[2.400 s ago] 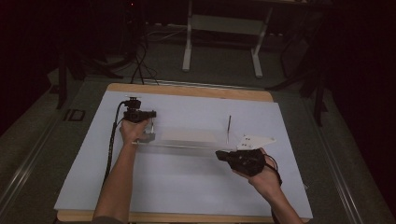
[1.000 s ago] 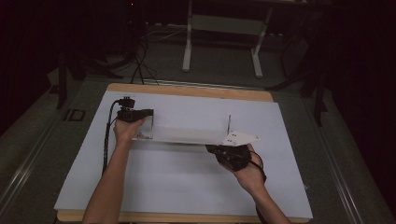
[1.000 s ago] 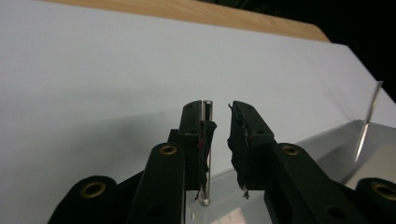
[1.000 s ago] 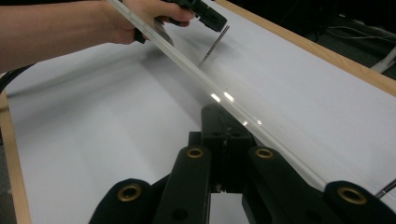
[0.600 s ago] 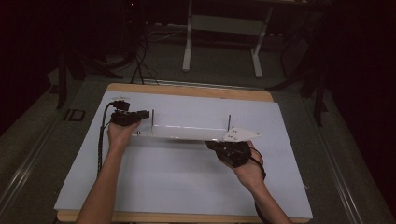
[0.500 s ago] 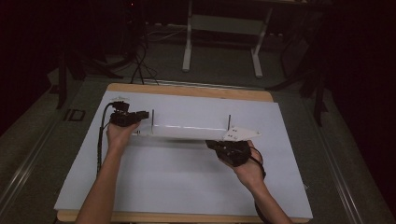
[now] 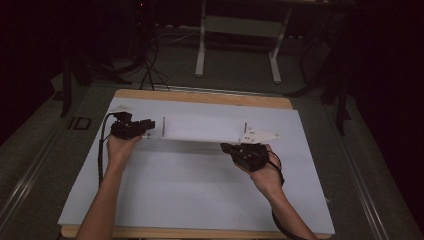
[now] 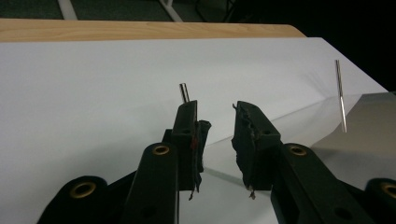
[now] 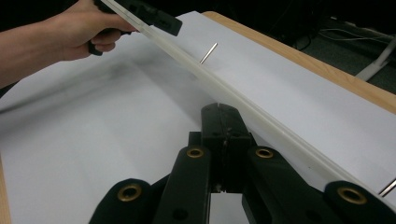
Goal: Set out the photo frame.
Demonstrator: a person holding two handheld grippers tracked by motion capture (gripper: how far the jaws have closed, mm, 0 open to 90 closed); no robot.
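Observation:
A long, thin white sheet [image 7: 200,127] hangs just above the paper-covered table, level with two upright metal pins [image 7: 163,125] [image 7: 245,127]. My left gripper [image 7: 150,131] is at the sheet's left end. Its jaws have just been opening, and in the left gripper view [image 8: 217,121] a gap shows between the pads with the sheet [image 8: 364,135] lying low between them. One pin [image 8: 183,91] stands right behind the left jaw. My right gripper [image 7: 227,146] is shut on the sheet's near edge [image 9: 243,105] by the right pin; its jaws [image 9: 223,109] are pressed together.
White paper [image 7: 190,185] covers the wooden table, whose far edge [image 7: 200,96] shows bare wood. A metal stand [image 7: 237,30] and cables lie on the dark floor beyond. Wide bare paper lies between the two forearms.
Both hands have carried the sheet away from the near side up to the pins. The left hand has shifted left and its jaws have parted.

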